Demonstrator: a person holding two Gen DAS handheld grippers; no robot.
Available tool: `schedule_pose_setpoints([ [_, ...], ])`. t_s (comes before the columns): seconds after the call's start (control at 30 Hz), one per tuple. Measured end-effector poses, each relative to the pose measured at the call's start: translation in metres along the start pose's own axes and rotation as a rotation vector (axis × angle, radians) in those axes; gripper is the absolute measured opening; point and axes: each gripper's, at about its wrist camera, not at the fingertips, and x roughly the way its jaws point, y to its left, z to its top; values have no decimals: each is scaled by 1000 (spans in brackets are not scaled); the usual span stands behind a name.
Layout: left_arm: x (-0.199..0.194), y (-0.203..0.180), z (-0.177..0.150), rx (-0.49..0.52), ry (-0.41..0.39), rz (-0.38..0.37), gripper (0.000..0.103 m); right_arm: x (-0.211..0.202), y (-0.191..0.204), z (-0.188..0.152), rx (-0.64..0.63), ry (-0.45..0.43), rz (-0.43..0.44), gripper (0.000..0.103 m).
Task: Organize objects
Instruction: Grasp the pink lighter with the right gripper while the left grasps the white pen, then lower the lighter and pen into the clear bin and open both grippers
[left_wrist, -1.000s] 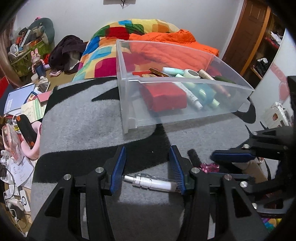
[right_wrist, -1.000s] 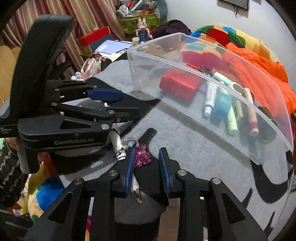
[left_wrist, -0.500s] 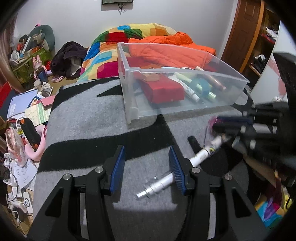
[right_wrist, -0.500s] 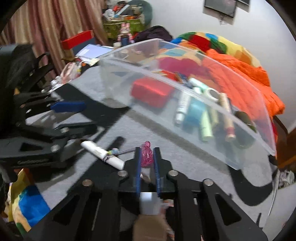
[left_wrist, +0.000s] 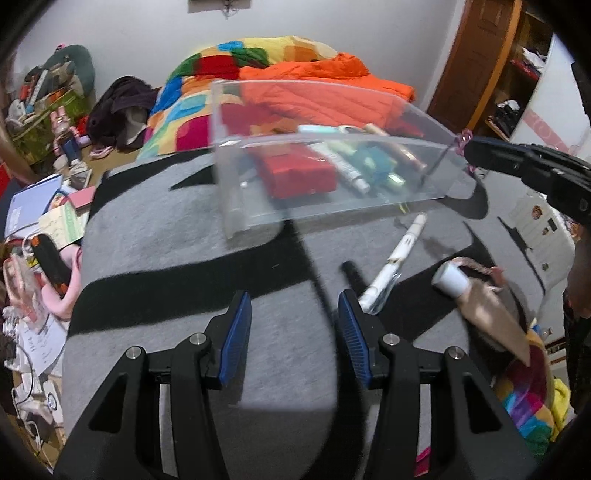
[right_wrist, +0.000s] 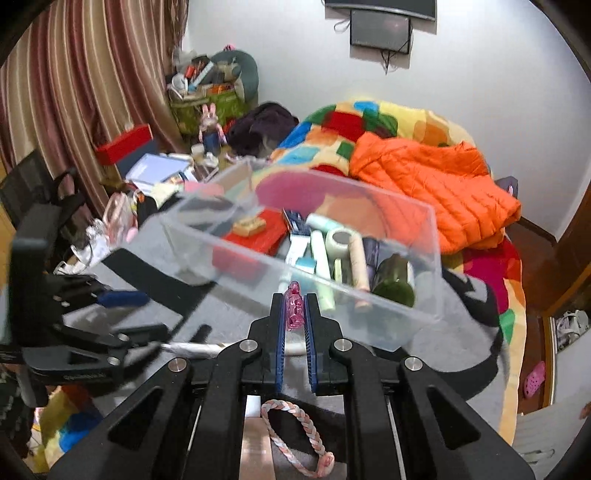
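A clear plastic bin (left_wrist: 236, 158) (right_wrist: 424, 310) stands on the grey and black blanket and holds a red box (left_wrist: 295, 175), tubes and other small items. My right gripper (right_wrist: 294, 302) is shut on a pink charm (right_wrist: 294, 308), raised near the bin's right end; it also shows in the left wrist view (left_wrist: 467, 147), with a thin pin hanging from the charm. My left gripper (left_wrist: 293, 314) is open and empty, low over the blanket. A white pen-like tube (left_wrist: 400, 251) lies on the blanket just right of its right finger.
A white-capped tan tube (left_wrist: 476, 299) and a braided pink band (right_wrist: 295, 424) lie at the blanket's right. An orange jacket (right_wrist: 436, 184) and colourful quilt lie behind the bin. Books, toys and cables clutter the floor at left (left_wrist: 40, 221).
My right gripper closed on the pink charm and lifted it up toward the bin's right end. My left gripper drew back from the white tube, which now lies to its right.
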Motion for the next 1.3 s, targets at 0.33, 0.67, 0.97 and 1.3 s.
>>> schedule_pose_setpoints([
  [0.33,24,-57,25,187,19,-53,58,-35,0,8,-10,-79,8,9],
  [0.67,39,-76,23,249,54,-56,14,-30,-21,-5,49,-53,14,9],
  [0.97,6,-50,-9,113,1,10,13,-26,-30,-8,81,-54,24,9],
  [1.3,-51,-41,-9,61,-148,20,13,-36,-35,6,106,-104,22,9],
])
